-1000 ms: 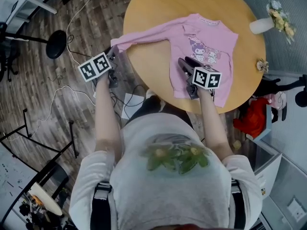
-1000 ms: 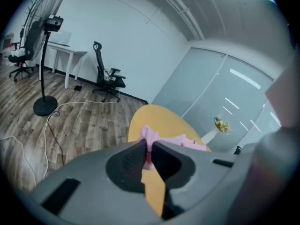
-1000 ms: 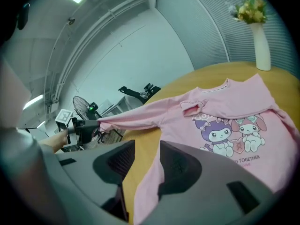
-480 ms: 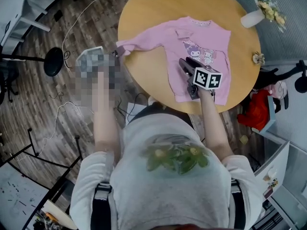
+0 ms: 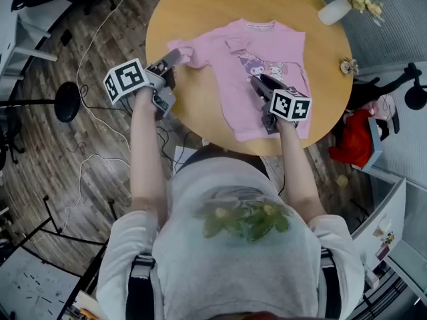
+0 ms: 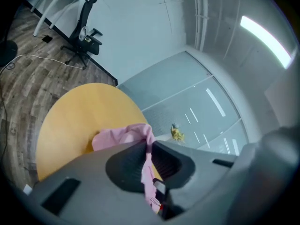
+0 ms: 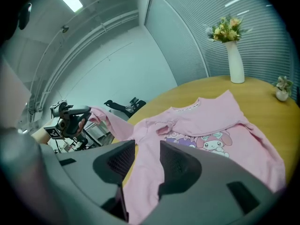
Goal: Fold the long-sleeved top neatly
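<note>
Spread print-up on the round table [image 5: 200, 5]: pink long-sleeved top [image 5: 267, 59], long axis running from hem at the near edge to collar on the far side. Sleeve [image 5: 190, 51] cuff lifted off the table at the left, pinched in the nearly closed jaws of the left gripper [image 5: 173, 59]. Over the lower front, right gripper [image 5: 261, 82] with jaws well apart, fabric between them but not squeezed.

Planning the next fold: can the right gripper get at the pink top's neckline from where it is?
Probably yes: the right gripper is open over the top, and the neckline lies flat beyond it with nothing between; the left gripper holds the sleeve aside.
</note>
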`<action>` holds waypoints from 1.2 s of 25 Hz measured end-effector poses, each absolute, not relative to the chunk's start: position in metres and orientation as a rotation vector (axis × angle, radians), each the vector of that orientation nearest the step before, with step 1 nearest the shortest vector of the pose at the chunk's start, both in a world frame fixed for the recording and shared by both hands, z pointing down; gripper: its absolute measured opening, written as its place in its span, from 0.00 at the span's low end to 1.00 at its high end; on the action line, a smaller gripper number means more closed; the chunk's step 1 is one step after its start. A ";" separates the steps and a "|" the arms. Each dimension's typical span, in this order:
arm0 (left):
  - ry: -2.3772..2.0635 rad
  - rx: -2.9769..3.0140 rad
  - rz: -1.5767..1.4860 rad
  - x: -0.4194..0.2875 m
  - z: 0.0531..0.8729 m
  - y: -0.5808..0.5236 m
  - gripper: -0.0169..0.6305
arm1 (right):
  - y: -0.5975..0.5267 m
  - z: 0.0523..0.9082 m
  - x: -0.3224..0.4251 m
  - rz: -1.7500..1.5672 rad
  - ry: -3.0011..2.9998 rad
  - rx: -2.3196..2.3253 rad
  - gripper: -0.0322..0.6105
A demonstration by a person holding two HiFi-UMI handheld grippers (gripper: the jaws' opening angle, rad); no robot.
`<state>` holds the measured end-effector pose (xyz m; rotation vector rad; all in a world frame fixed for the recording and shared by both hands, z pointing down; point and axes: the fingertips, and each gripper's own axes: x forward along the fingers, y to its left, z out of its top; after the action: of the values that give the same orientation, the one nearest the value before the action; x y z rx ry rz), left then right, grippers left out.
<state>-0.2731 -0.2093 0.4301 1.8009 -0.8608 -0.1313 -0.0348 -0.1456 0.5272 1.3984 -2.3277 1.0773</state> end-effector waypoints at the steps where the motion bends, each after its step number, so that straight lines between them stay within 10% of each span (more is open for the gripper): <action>1: -0.849 1.817 -0.121 -0.263 0.425 -0.213 0.08 | -0.145 0.526 -0.029 1.075 -2.325 1.410 0.32; 30: -0.536 1.863 0.445 0.116 0.516 -0.244 0.08 | -0.151 0.513 0.172 1.120 -2.245 1.550 0.32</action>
<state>0.1156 -0.2441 0.5159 1.8626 -0.5361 0.4445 0.1717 -0.1506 0.5130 1.5505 -2.2450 1.1199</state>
